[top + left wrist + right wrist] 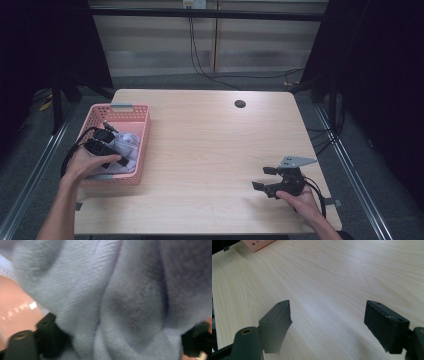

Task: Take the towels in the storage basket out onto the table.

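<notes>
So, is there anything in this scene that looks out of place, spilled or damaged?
Nothing stands out. The pale blue cloth lies crumpled inside the pink basket, with the left gripper reaching into it. The right gripper hangs open above the bare wooden table.

Wooden table [210, 150] under pink basket [142, 142]
</notes>
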`<act>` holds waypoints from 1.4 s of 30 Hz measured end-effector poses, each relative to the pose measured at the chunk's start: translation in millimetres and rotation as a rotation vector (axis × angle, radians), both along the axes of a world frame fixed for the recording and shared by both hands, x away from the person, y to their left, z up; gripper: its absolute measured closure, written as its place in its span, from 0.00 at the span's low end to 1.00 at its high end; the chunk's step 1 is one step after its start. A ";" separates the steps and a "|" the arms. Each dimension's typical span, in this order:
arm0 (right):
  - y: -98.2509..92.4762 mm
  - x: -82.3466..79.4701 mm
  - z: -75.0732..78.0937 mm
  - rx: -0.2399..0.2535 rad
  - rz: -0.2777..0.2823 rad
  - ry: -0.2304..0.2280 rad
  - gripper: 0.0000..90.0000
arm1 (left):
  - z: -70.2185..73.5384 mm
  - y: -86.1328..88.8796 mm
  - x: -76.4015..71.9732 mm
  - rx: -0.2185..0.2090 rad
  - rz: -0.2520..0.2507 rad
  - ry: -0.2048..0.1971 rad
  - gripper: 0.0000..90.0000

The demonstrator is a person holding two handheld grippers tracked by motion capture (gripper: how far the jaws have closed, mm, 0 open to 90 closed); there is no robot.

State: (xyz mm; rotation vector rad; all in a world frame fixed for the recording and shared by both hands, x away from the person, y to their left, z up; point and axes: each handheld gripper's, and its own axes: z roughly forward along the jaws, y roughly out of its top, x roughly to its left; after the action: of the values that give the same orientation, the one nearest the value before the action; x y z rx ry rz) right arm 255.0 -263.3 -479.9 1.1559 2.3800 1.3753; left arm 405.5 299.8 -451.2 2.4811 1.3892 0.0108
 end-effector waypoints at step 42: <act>-1.9 0.9 1.7 -0.013 -0.032 -0.006 0.23 | 31.4 40.3 -11.1 -0.200 0.110 -0.082 0.58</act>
State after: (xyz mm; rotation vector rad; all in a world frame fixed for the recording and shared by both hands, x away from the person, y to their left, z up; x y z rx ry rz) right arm 255.9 -265.2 -478.2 1.1799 2.3521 1.3492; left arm 394.5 340.1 -419.8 2.2162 1.4173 -0.0030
